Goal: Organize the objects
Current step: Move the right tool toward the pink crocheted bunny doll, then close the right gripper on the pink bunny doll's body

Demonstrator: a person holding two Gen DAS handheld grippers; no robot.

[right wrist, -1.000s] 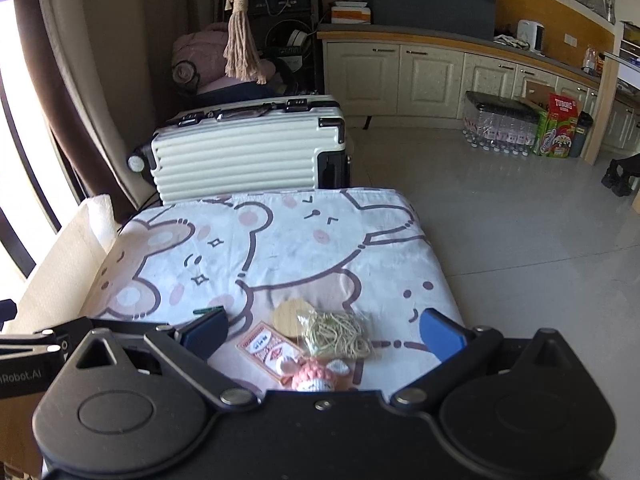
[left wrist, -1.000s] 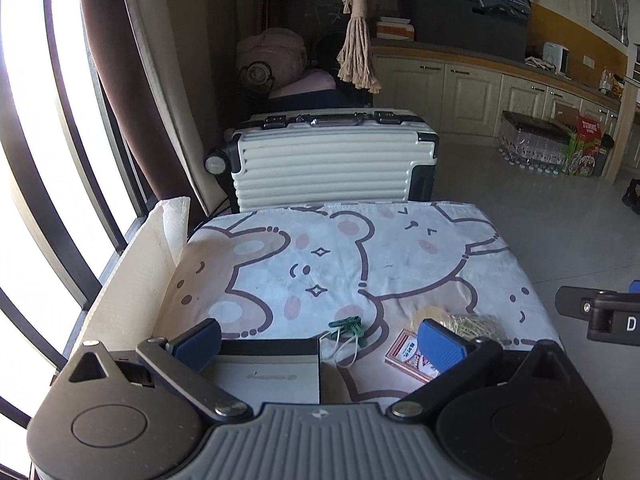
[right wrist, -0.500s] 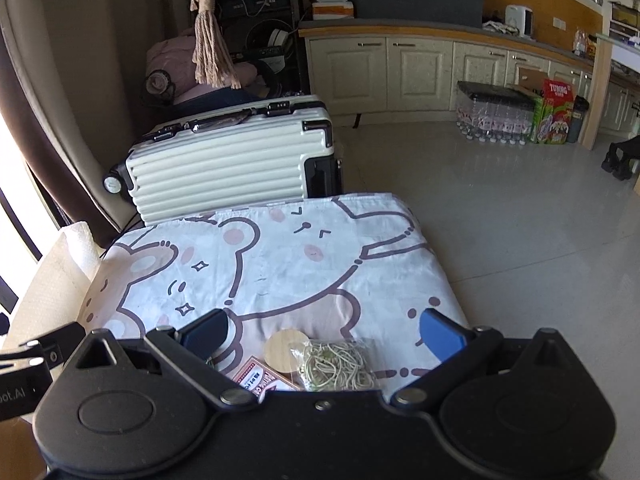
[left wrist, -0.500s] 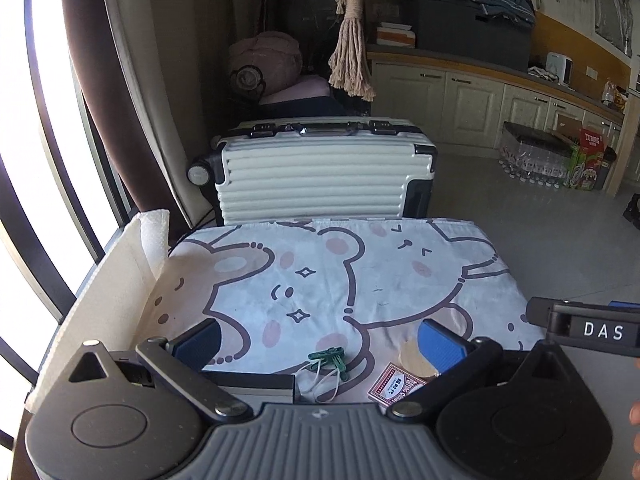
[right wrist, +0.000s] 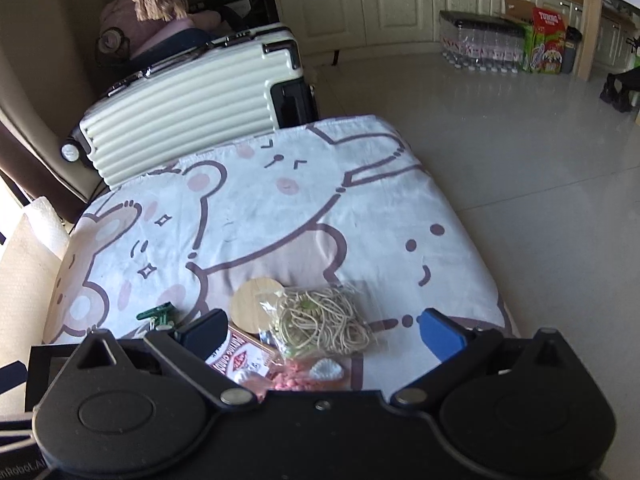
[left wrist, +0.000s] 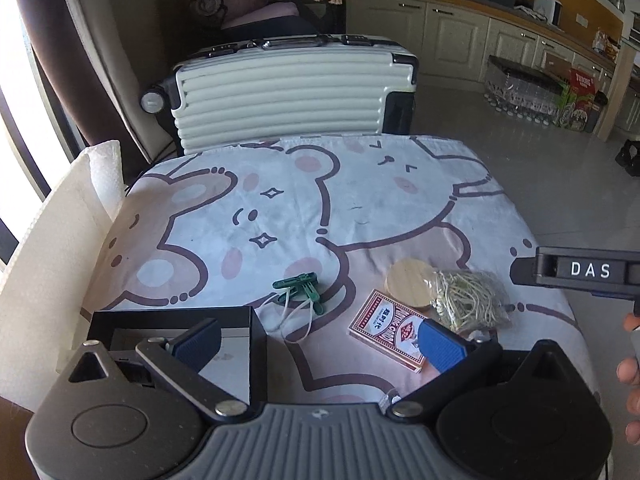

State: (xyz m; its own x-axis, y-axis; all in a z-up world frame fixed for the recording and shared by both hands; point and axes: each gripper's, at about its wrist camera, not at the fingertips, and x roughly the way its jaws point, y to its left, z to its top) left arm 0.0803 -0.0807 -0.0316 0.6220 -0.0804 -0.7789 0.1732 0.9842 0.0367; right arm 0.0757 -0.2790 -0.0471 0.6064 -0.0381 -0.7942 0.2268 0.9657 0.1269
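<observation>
Both cameras have tipped down since the earlier frames, showing more cloth. The left gripper [left wrist: 318,340] and right gripper [right wrist: 320,330] hang spread and empty; card deck [left wrist: 384,326] at six o'clock.

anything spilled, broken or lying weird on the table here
Nothing is spilled or damaged. The bag of rubber bands lies partly on the wooden disc, and the green clips trail loose white cord. The black box sits open with both grippers empty.

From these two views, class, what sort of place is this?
Probably a home's open kitchen and living area: cream kitchen cabinets line the far wall, a ribbed suitcase stands on the tiled floor, and a cartoon-bear cloth covers the table.
</observation>
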